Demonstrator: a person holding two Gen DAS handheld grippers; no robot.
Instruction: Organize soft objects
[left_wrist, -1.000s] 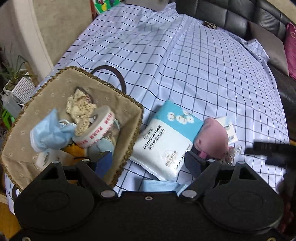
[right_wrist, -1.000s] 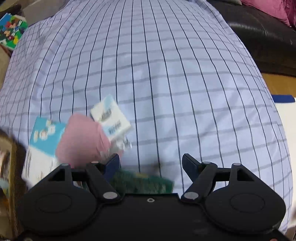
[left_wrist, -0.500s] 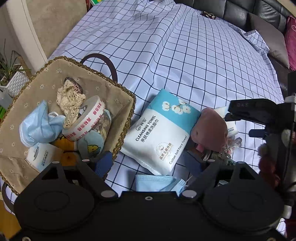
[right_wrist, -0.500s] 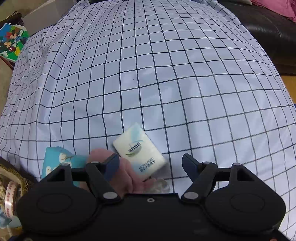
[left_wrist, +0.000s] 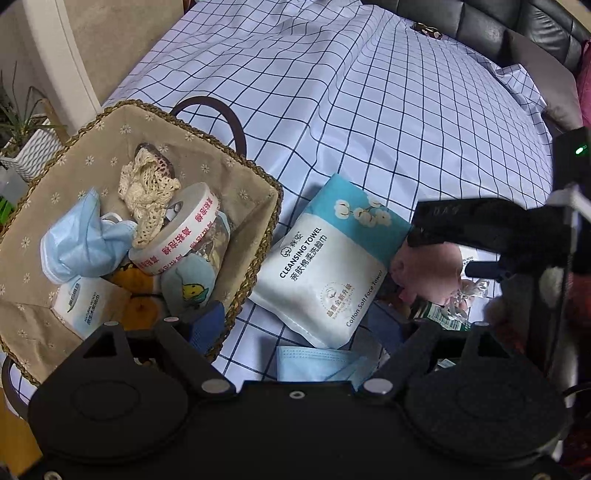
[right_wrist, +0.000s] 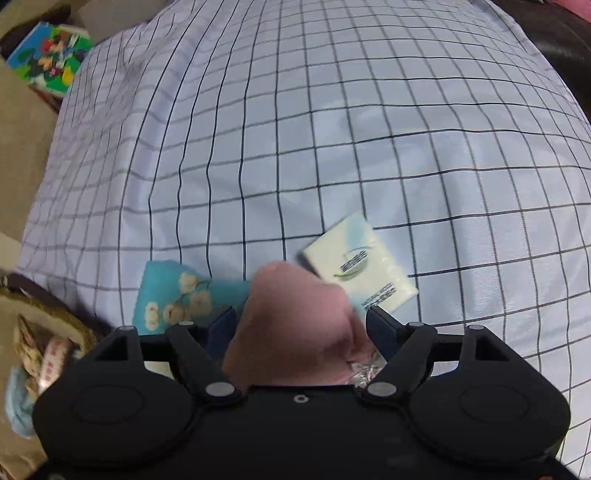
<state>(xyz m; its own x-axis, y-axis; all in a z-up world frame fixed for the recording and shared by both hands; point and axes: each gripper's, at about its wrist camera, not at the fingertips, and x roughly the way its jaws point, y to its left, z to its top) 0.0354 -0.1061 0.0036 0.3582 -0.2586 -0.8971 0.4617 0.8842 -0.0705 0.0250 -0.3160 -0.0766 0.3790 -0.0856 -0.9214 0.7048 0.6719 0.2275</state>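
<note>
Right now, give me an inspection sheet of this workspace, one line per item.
Surface: checked cloth, wrinkled, covering the work area.
Job's things: pink soft item, cleansing towel pack, tissue pack and flat blue mask lie on the cloth.
Clutter: lined basket already holds a crumpled mask, tape roll and crochet piece.
Grippers: right gripper straddles the pink item, jaws opening; left gripper open above the towel pack and mask.
Cables: nothing seen.
Surroundings: dark sofa, potted plant.
</note>
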